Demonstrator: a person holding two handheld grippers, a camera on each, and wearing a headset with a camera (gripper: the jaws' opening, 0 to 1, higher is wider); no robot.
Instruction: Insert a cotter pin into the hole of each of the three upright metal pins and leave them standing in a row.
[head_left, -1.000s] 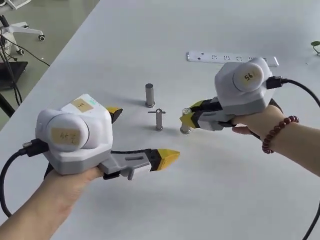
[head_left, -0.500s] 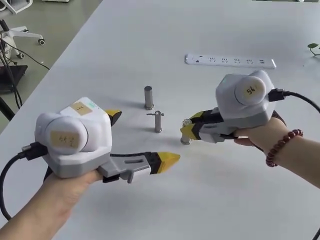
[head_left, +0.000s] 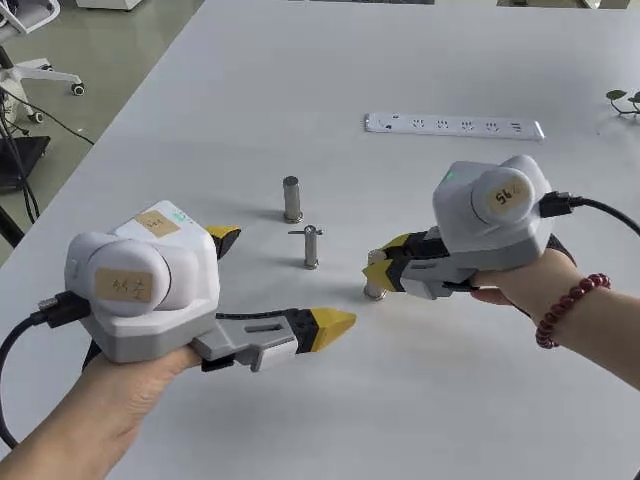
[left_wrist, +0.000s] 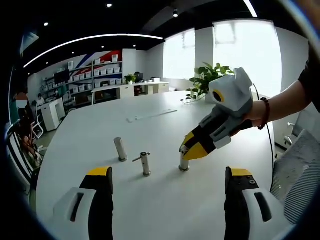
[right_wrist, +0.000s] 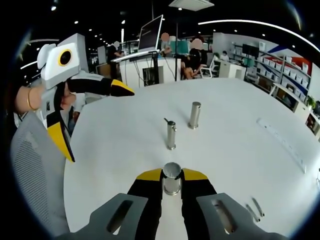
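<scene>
A short upright silver metal pin (right_wrist: 171, 186) is clamped by the yellow-tipped right gripper (right_wrist: 171, 175); the left gripper (left_wrist: 169, 172) is held wide open, empty.

White bench (head_left: 250, 90); white power strip (head_left: 455, 126) flat on its far side; potted plant (left_wrist: 207, 80) beyond; shelving (left_wrist: 95, 75) against far wall.
</scene>
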